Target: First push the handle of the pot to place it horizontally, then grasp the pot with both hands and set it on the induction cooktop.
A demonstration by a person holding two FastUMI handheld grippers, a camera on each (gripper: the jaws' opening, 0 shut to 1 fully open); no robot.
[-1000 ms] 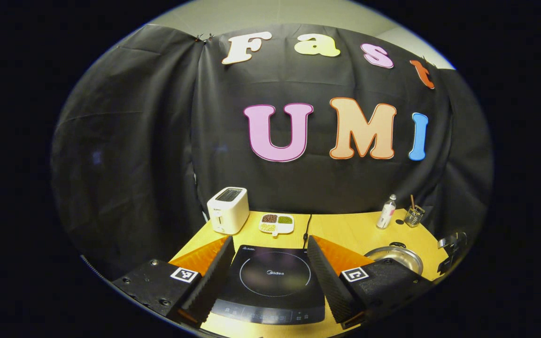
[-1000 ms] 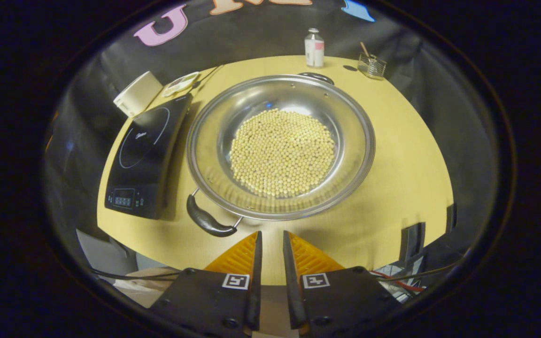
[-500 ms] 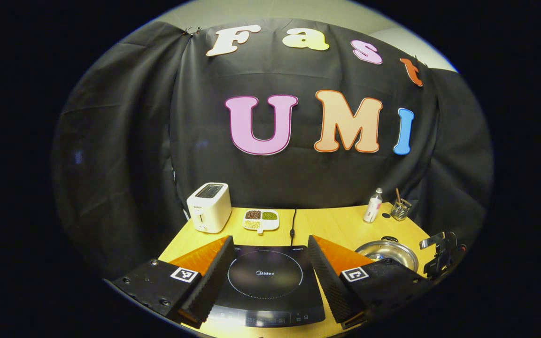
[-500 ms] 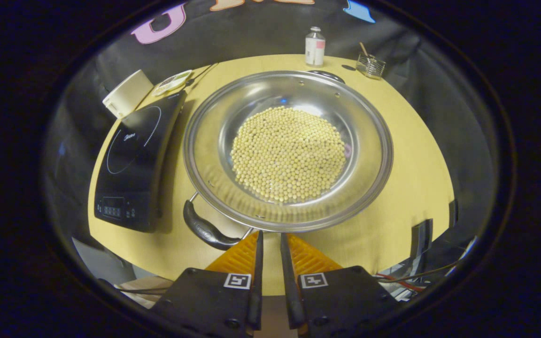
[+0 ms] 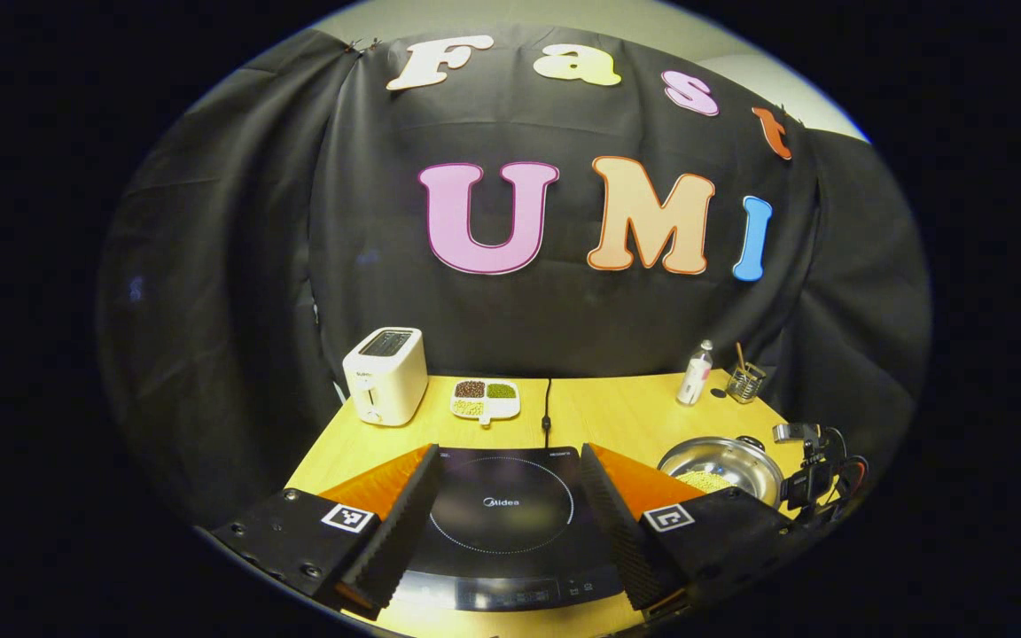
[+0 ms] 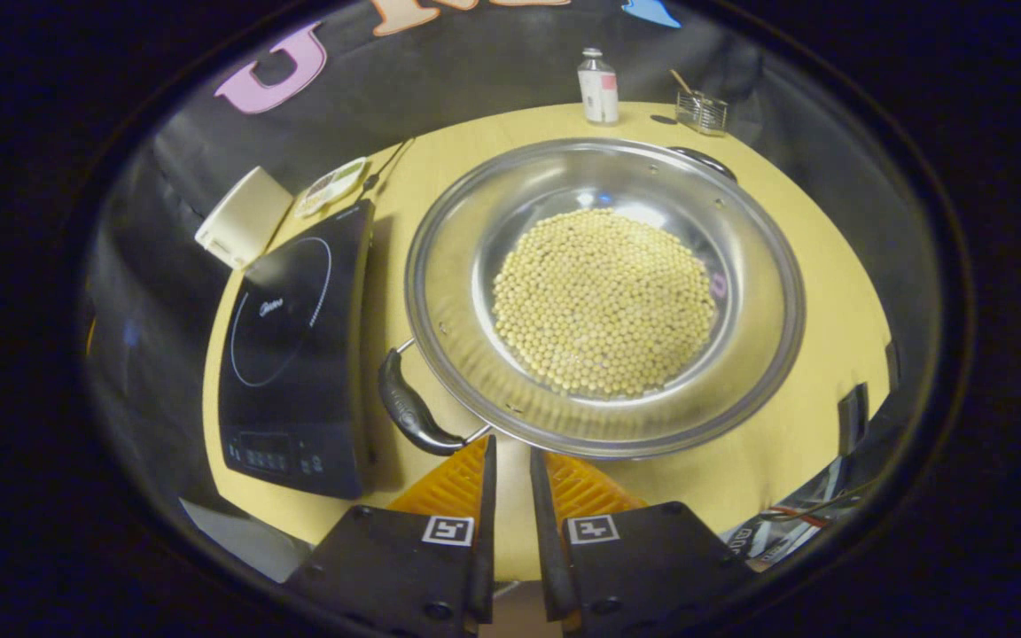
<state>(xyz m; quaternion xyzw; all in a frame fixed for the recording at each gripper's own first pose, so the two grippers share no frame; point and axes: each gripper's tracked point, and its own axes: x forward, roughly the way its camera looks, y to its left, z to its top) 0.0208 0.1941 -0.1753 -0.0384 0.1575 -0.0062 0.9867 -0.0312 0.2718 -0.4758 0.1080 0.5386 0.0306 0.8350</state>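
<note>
My left gripper [image 5: 506, 509] hides part of the induction cooktop [image 5: 510, 496], fingers spread wide. My right gripper [image 6: 509, 483], fingers almost pressed together and holding nothing, sits just before the pot [image 6: 604, 297], handle [image 6: 411, 409] to its left.

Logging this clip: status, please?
Left gripper open over cooktop. Right gripper nearly closed, empty, by pot handle. Pot on table, beans inside.
</note>
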